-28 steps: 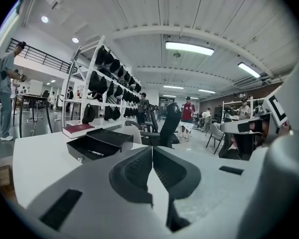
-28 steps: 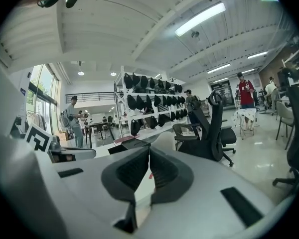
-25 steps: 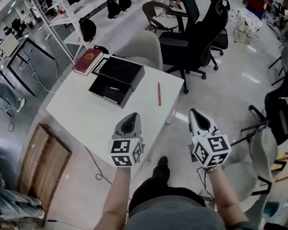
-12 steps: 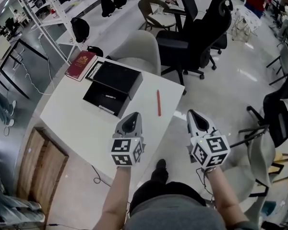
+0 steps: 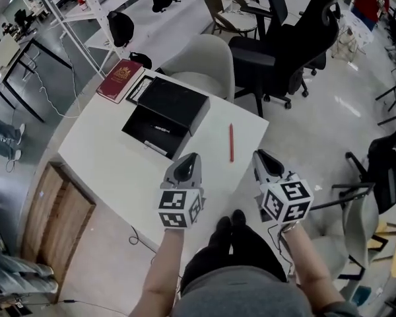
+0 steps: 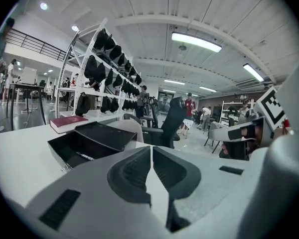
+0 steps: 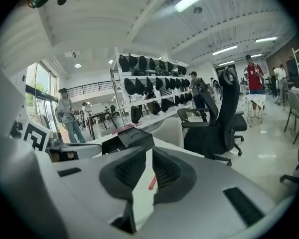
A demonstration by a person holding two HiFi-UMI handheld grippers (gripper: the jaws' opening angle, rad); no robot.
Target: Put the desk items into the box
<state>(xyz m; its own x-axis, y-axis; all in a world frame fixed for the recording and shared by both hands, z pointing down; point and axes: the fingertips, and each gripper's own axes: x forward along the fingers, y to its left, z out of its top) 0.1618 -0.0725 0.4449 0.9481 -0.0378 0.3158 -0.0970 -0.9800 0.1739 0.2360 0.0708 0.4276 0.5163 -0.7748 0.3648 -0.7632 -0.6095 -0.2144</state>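
Our left gripper [image 5: 189,158] hovers over the near edge of the white table [image 5: 99,157] with its jaws pressed together and nothing in them, which we read as waiting rather than reaching. Farthest left, on the table's far corner, the red book [image 5: 120,80] lies flat and well apart from both tools. Just beside it stands the black box [image 5: 150,132], its lid [image 5: 175,101] propped tilted over the far side so that the tray stays clear for dropping things in. Inside we can make out one thin dark pen [image 6: 84,156] on the bottom, and the rest of the tray looks bare. Further right the red pen [image 5: 230,142] lies loose on the table, outside the box and touched by nothing. Our right gripper [image 5: 260,156] hangs beyond the table's near right edge, its jaws opening, with nothing between them. Its own view shows the red pen through the gap, so we judge it is lining up on that pen.
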